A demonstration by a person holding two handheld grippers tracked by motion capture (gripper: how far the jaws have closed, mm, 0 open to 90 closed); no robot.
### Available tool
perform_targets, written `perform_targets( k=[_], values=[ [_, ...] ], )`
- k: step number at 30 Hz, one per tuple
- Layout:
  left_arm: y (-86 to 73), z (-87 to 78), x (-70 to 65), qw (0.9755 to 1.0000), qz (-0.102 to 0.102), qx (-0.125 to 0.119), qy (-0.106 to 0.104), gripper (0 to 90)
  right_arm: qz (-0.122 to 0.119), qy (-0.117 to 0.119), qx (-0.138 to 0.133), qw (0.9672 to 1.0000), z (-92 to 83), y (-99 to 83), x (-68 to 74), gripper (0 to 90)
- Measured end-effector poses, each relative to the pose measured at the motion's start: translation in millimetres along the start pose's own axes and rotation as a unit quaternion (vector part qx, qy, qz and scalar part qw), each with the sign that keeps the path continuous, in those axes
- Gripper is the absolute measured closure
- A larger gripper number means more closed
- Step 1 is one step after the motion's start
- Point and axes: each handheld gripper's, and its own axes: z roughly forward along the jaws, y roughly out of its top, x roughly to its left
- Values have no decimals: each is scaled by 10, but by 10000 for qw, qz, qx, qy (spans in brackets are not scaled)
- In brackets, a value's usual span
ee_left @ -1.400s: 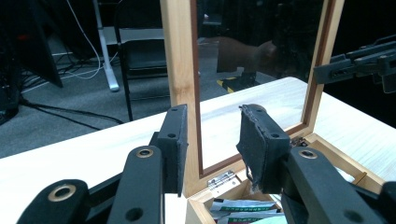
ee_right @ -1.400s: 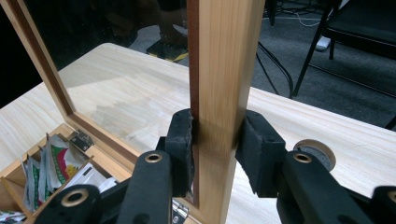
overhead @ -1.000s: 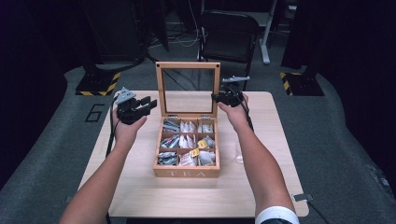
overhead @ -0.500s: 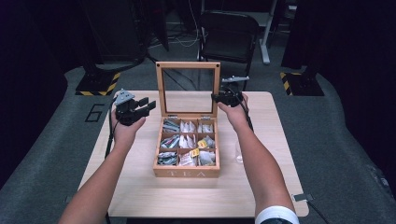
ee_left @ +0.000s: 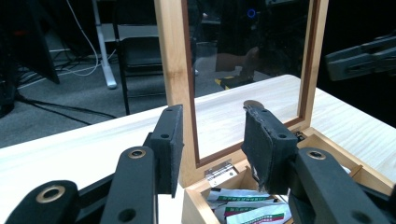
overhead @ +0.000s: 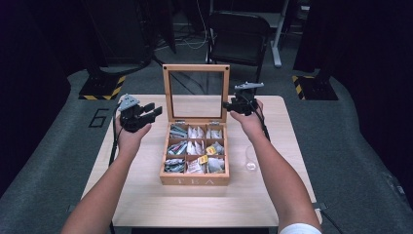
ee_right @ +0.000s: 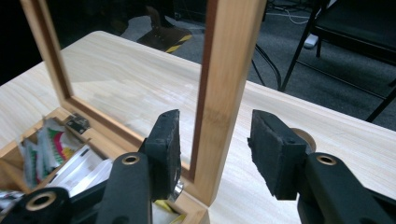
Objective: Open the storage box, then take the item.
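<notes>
- Landmark: the wooden tea box [overhead: 196, 156], sitting mid-bench [overhead: 146, 200], its glass-paned lid [overhead: 196, 92] standing upright at the back edge on its hinges.
- Your right claw [ee_right: 212, 140] straddles the lid's right-hand frame post. The jaws have just been opening, with the post between them; the pads [ee_right: 169, 140] stand clear of the wood on both sides, so nothing is gripped.
- From above, the right claw [overhead: 233, 104] sits level with the lid's lower right corner, just beside the box.
- Your left claw [ee_left: 212, 144] hangs off the box's left rear corner, pointed in at the lid. Its jaws have also just been easing apart; a clear gap shows between the pads [ee_left: 170, 140] and nothing lies in it.
- Compartments inside the box hold tea packets [overhead: 195, 146]; a small clear item, too faint to identify, lies on the bench right of the box.
- Judgement on step: the lid reads as fully raised and you are letting go of it.
- Next move, as I judge it: draw the right claw back off the post without nudging the lid, then bring a claw down over the front of the box to a packet.
</notes>
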Motion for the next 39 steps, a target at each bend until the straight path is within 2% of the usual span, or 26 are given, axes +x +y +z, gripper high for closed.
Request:
perform_targets(
  k=[8,11,12,15,17,20,25,26,31,37,39],
  values=[
    [8,-45,23,10000,-38,-5,59,550,-72,18,-9,10000,-181,-37,89,501],
    [8,-51,8,10000,-28,34,68,551,-99,96,-1,9999,-234,-67,132,501],
    [15,-64,-7,10000,-14,4,58,551,-146,212,32,9997,-255,-89,156,501],
    [25,-82,-23,10000,-16,-42,47,552,-186,263,70,9995,-285,-118,194,505],
    [34,-99,-35,10000,10,-51,26,552,-294,310,59,9991,-349,-171,267,529],
    [34,-106,-45,10000,-5,-37,14,552,-325,471,20,9984,-417,-233,338,543],
    [35,-105,-70,10000,11,-28,-20,554,-508,536,-16,9973,-501,-331,431,573],
    [36,-105,-72,10000,23,-18,-31,554,-573,560,-23,9968,-512,-349,439,575],
    [38,-107,-102,10000,52,-6,-51,553,-561,655,-98,9962,-559,-438,459,591],
    [45,-128,-100,10000,42,-24,-32,552,-523,760,-24,9957,-600,-586,499,606],
    [49,-140,-98,10000,31,-51,-9,552,-623,763,-20,9951,-609,-614,515,606]
  ],
)
